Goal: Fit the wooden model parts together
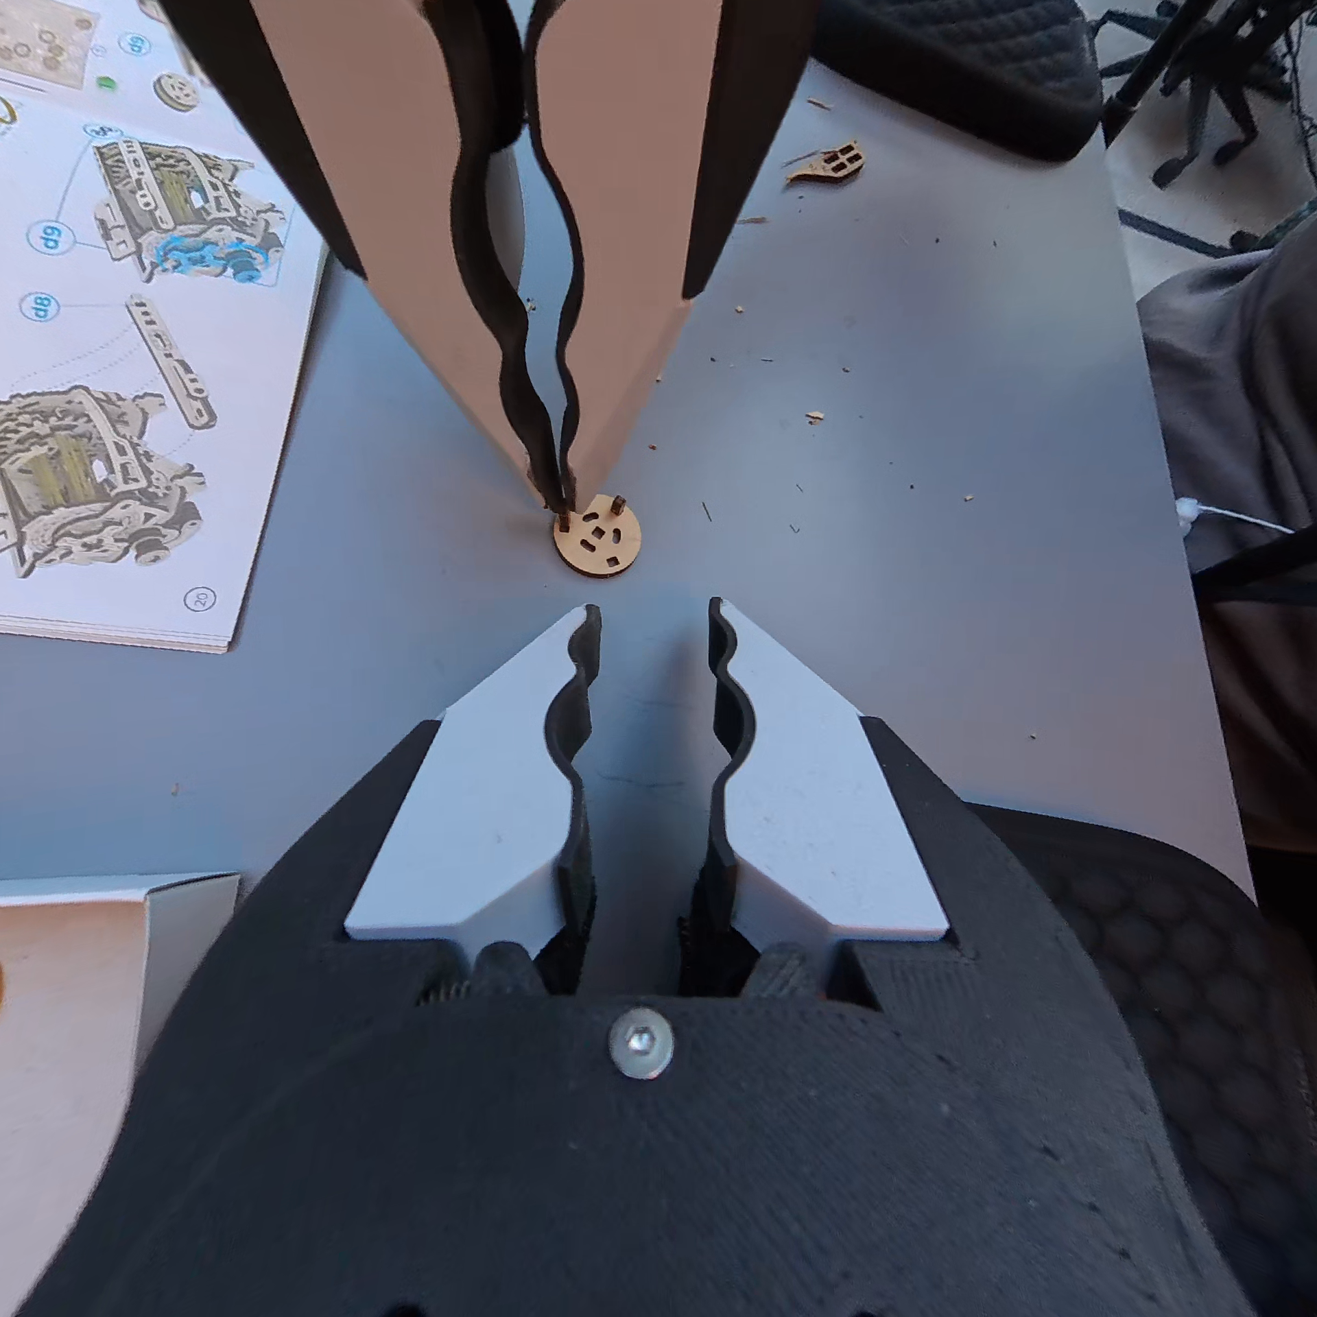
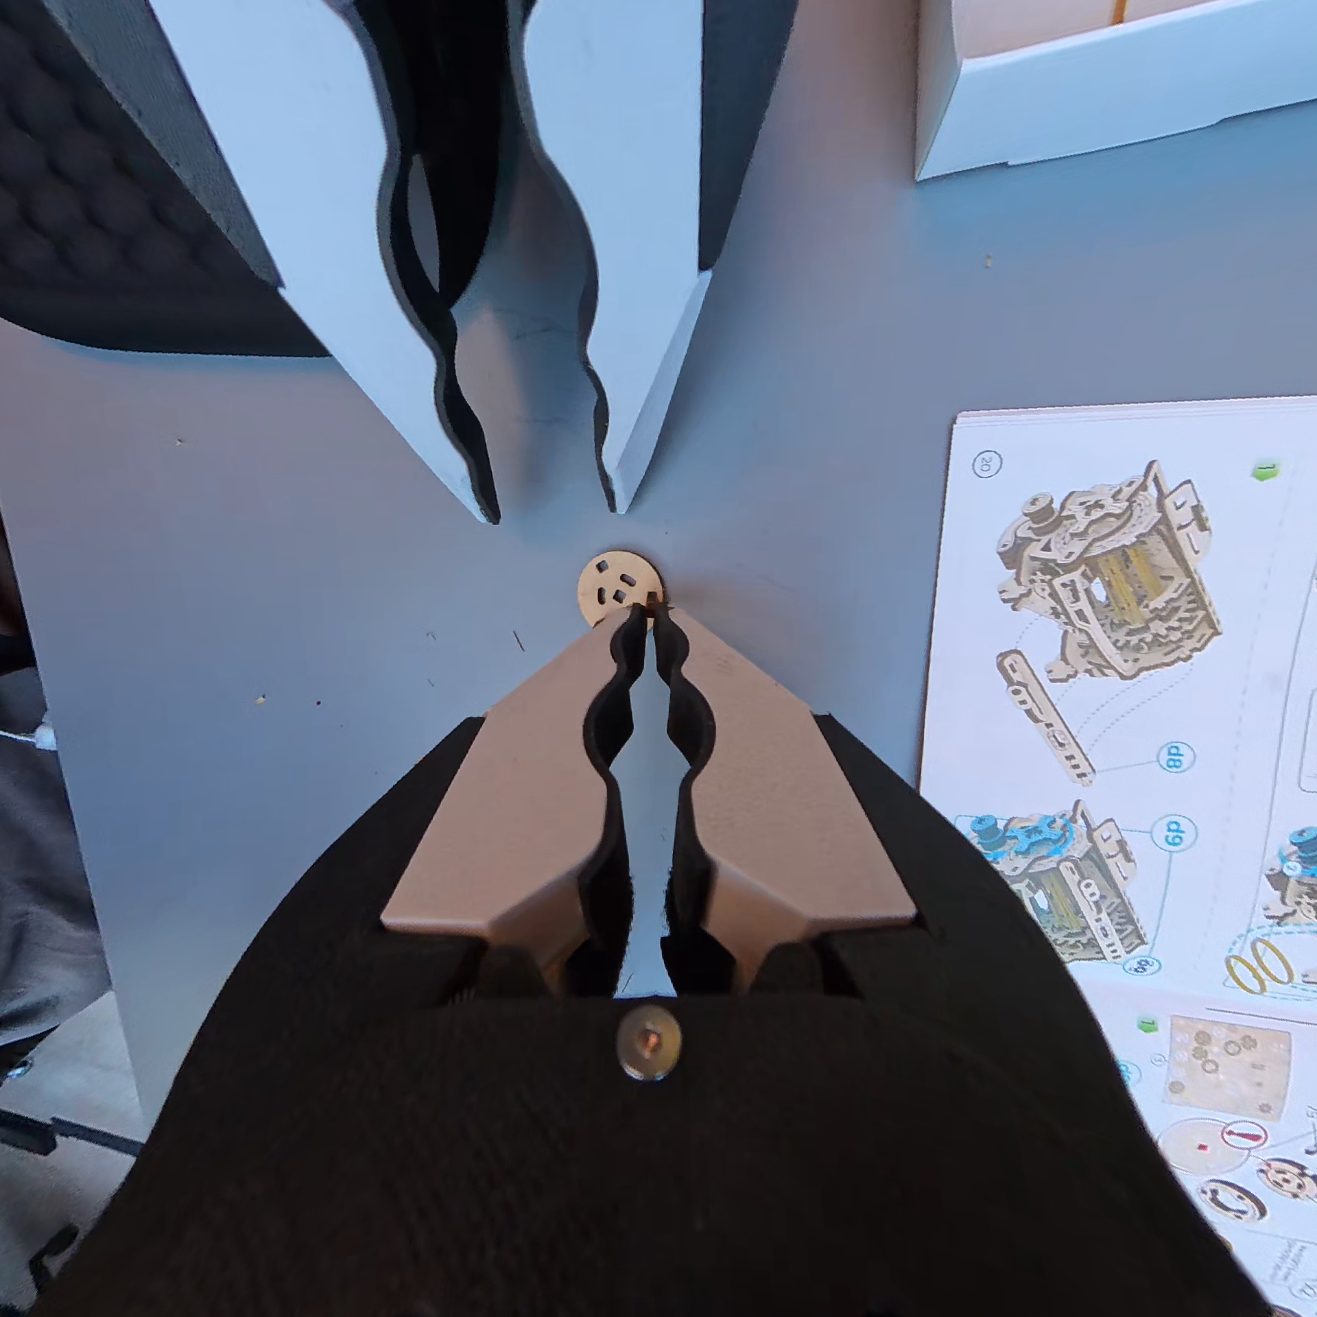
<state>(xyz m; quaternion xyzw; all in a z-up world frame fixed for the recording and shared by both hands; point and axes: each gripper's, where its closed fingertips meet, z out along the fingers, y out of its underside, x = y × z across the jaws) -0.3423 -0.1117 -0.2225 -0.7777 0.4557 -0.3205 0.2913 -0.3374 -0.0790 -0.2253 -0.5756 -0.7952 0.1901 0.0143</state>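
I work on a grey table (image 1: 926, 499) strewn with wood chips, an instruction booklet (image 1: 142, 356) alongside. The wooden disc (image 1: 597, 541) lies flat between my tools. My right gripper (image 1: 561, 499) pinches a small peg (image 1: 563, 519) standing in the disc; my left gripper (image 1: 654, 613) hovers just short, jaws apart.

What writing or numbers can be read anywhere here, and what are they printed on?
Booklet: circled labels beside the drawings and a circled mark at one page corner; I do not quote writing.
Wooden disc, wooden peg pinched by the right tool, left tool, white box: no writing shows.
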